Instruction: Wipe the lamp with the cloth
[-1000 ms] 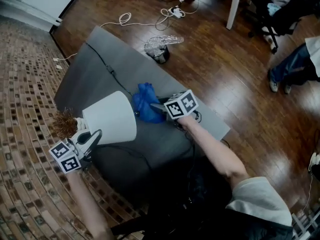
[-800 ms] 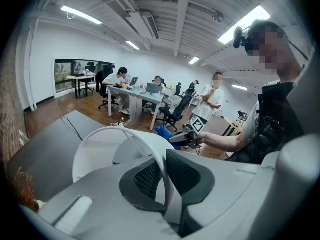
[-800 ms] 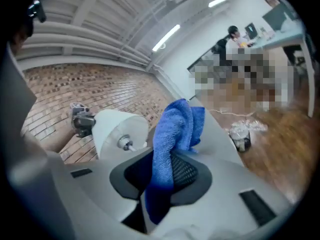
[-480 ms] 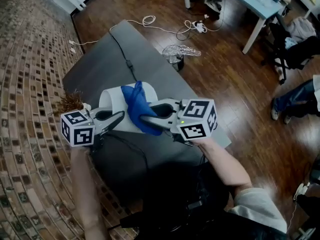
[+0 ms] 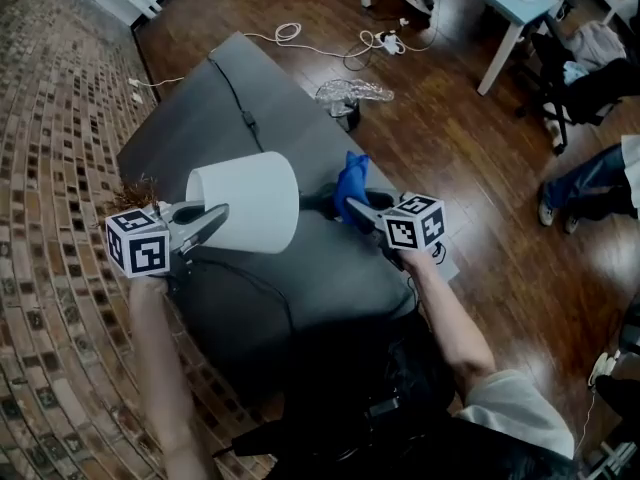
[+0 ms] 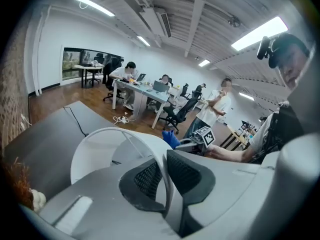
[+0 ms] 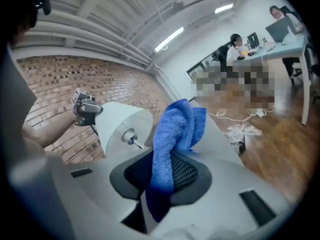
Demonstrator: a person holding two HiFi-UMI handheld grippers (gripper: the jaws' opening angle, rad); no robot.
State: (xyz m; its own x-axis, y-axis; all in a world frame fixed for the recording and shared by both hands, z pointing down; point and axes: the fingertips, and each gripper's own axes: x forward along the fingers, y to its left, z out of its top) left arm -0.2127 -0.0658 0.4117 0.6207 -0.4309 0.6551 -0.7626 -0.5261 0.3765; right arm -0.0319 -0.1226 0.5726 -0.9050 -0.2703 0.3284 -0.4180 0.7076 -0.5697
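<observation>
Head view: my left gripper [image 5: 213, 216] pinches the lamp [image 5: 250, 200] by its rim over the table [image 5: 190, 118], and my right gripper [image 5: 355, 208] clamps the cloth [image 5: 351, 178] near it. A hard wipe could tug that thin rim loose.

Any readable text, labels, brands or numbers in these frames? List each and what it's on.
None readable.
The cube on the left tongs and the cube on the right tongs carry only black-and-white square markers, with no letters or digits.
The lampshade, cloth and table show no print.
The background desks are too small to read.
</observation>
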